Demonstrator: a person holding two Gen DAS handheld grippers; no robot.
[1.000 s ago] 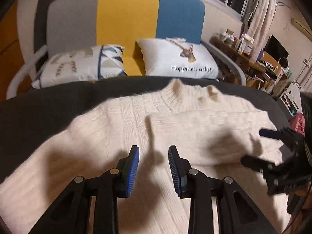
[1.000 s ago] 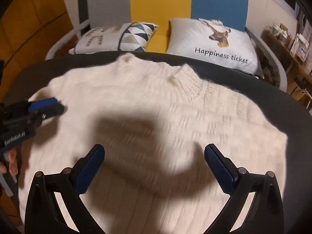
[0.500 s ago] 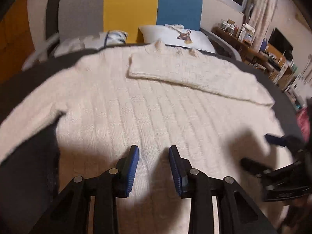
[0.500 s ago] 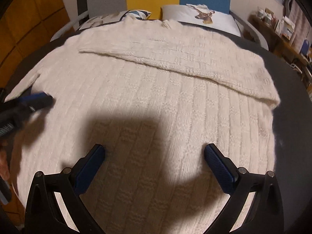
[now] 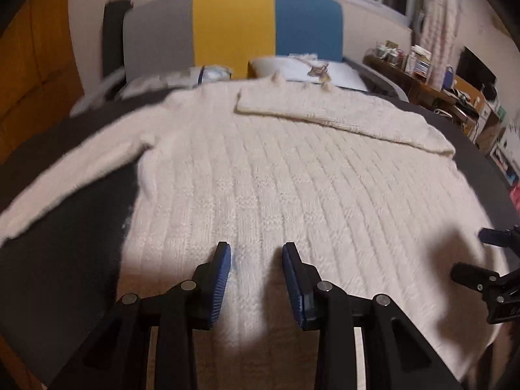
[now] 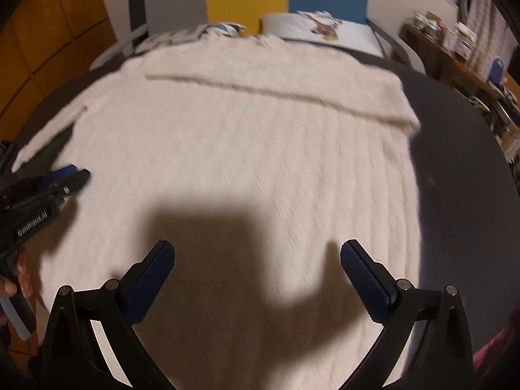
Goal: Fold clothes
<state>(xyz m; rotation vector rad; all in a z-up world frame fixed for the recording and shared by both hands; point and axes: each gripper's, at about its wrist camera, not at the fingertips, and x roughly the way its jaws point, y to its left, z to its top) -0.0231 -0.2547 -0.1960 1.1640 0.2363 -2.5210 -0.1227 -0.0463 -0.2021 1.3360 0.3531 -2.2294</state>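
Observation:
A cream knitted sweater lies flat on a dark round table, its neck at the far side. One sleeve is folded across the chest; the other sleeve stretches out to the left. My left gripper hovers open over the sweater's near hem area, nothing between its blue pads. My right gripper stands wide open above the lower body of the sweater, empty. The right gripper also shows at the right edge of the left wrist view, and the left gripper at the left edge of the right wrist view.
Behind the table stands a sofa with grey, yellow and blue panels and two printed pillows. Cluttered shelves and desks fill the right side of the room. An orange wooden wall lies at the left. A hand holds the left gripper.
Both grippers have pulled back from the neck end toward the hem, so more of the sweater shows. Both stay open and empty. The folded sleeve lies unchanged.

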